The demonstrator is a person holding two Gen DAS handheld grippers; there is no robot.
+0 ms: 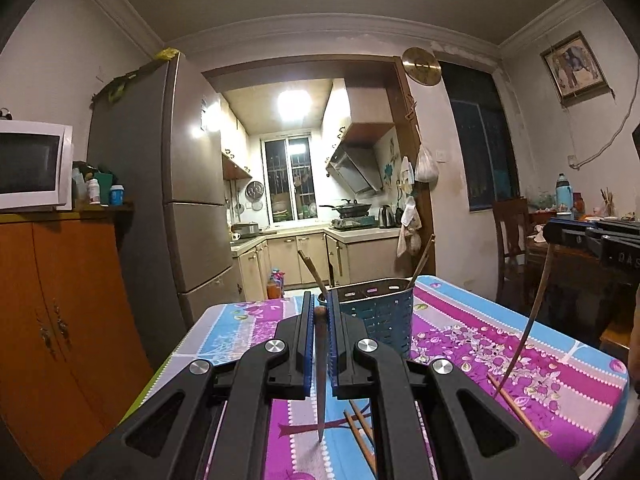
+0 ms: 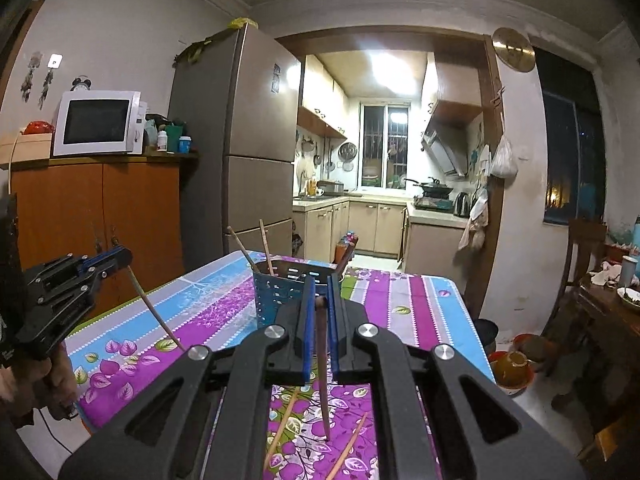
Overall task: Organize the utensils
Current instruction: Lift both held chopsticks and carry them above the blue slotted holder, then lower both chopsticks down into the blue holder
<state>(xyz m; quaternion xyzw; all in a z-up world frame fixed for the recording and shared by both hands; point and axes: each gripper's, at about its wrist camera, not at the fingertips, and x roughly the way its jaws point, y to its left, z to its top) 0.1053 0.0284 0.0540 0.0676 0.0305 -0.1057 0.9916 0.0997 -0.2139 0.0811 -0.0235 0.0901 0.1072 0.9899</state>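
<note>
Chopsticks in both grippers. In the left wrist view we see the left gripper (image 1: 319,312) at lower centre, its jaws clamped on a single chopstick (image 1: 320,376) that hangs point-down above the tablecloth (image 1: 500,344). Just beyond the fingertips stands the blue holder (image 1: 380,312), with two chopsticks already in it. At the right edge of this view the right gripper (image 1: 554,236) shows from the side, a long chopstick (image 1: 528,320) hanging from it.

The right wrist view gives the reverse: the right gripper (image 2: 319,292) at lower centre, jaws closed on its chopstick (image 2: 323,372), the holder (image 2: 280,292) just behind and left of the fingers. The left gripper (image 2: 120,258) sits at the left edge, a hand (image 2: 44,376) below it, its chopstick (image 2: 156,310) slanting down to the right. Only here do we see loose chopsticks (image 2: 280,424) lying under the right gripper; the left view shows a loose pair (image 1: 360,428) at bottom centre and one (image 1: 516,408) at lower right.
</note>
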